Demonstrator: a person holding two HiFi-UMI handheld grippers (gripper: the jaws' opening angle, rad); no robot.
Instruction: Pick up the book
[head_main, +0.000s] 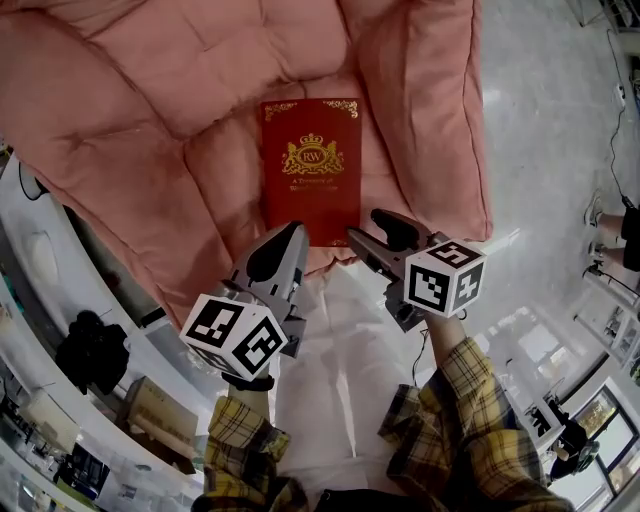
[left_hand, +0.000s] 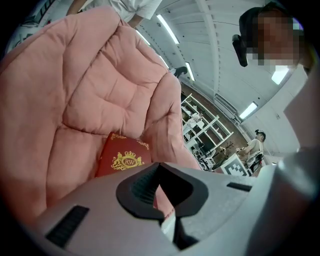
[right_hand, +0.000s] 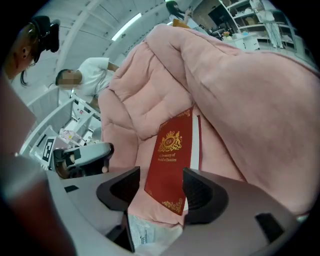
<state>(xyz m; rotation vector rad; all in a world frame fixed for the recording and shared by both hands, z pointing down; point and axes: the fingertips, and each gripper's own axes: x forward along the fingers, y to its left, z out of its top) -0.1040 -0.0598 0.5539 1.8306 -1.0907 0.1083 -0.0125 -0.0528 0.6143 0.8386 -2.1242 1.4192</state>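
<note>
The red book (head_main: 310, 165) lay on a pink cushion (head_main: 130, 110). The right gripper (head_main: 368, 227) gaped at its near end; the left gripper (head_main: 292, 235) was closed, empty.

The book (head_main: 310, 165), a closed red hardback with a gilt crest and gilt corner ornaments, lies cover up. Its near edge sits between the right gripper's (head_main: 368, 228) spread jaws, just ahead of the left gripper (head_main: 290, 238).

- You're in a big open indoor hall, more a lab or recording studio than a home: long strip lights (left_hand: 167, 27) run along a white panelled ceiling.
- White open shelving (left_hand: 202, 127) lines the far side, above a glossy pale floor (head_main: 550, 120).
- Other people are around you: one by the shelving (left_hand: 256, 145), another in a white shirt (right_hand: 85, 75).
- A pink quilted cushion (head_main: 150, 120) lies amid it.
</note>
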